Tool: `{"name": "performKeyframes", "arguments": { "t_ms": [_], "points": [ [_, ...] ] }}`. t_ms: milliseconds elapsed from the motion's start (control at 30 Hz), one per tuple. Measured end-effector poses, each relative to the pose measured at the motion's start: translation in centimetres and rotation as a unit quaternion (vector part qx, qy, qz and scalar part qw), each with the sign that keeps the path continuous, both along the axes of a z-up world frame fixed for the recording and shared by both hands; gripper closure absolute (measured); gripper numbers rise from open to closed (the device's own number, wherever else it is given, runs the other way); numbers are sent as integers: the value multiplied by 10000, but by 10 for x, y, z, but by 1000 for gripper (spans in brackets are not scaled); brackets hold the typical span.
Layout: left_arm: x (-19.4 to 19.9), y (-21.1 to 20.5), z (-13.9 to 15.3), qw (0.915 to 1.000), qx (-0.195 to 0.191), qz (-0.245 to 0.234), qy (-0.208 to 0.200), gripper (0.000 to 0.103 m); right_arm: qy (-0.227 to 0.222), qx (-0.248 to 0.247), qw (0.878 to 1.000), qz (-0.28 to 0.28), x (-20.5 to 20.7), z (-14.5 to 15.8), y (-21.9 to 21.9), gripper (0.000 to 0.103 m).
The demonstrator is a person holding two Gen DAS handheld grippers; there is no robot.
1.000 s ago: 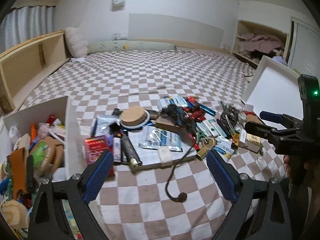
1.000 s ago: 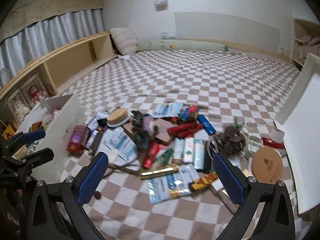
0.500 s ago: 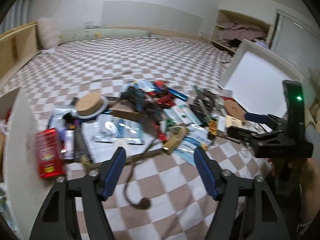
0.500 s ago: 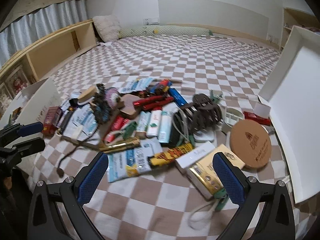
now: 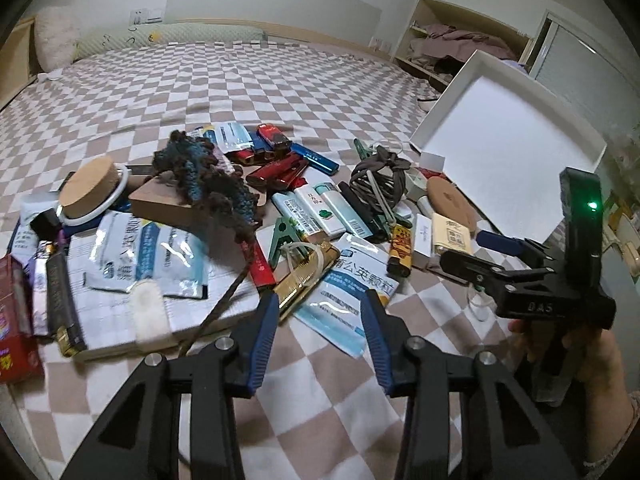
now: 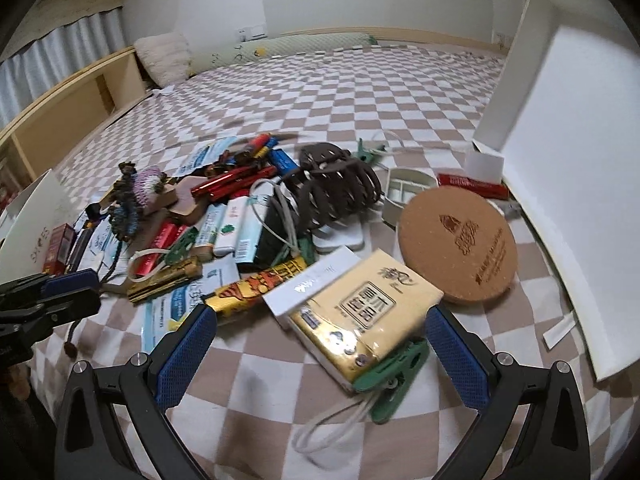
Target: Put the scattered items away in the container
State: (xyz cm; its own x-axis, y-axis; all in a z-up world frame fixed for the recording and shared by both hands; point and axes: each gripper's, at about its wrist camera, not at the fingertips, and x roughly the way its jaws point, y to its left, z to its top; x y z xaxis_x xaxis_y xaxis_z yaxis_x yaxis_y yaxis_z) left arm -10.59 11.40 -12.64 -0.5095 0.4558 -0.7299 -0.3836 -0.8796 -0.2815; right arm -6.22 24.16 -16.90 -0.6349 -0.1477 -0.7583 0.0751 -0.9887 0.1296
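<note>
Closing left tool, seemingly empty-jawed

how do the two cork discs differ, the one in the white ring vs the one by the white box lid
The cork disc in the white ring is thick and plain-topped; the cork disc by the white box lid is thin, wider and has a burned-in logo. The first sits on the pile's left side, the second on its right. Both are round, tan cork.

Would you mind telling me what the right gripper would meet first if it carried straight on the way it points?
Most likely the yellow tissue pack, lying straight ahead between the open jaws of the right gripper; the green clip under its near end sits close too, so depth is uncertain.
</note>
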Motion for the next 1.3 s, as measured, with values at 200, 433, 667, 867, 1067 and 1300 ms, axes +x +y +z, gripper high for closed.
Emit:
{"name": "performKeyframes", "arguments": {
  "t_ms": [200,433,667,867,1067,1300],
  "points": [
    [-16,14,-9,10000,-44,-87,-4,84,-76,-166,9998,-47,1,-6,6,0],
    [-19,7,-15,9998,-30,165,-53,99,90,-293,9995,68,7,-5,-4,0],
    [5,-16,-12,9995,90,281,-98,99,440,-368,9977,363,16,9,-16,0],
    [35,-45,-13,9988,123,419,-228,99,473,-898,9928,635,17,17,-23,0],
    [61,-71,-18,9968,142,664,-417,99,-70,-1555,9841,852,0,1,-45,0],
    [82,-89,-23,9947,253,841,-540,99,-462,-1682,9842,299,-18,-12,-50,20]
  ]
}}
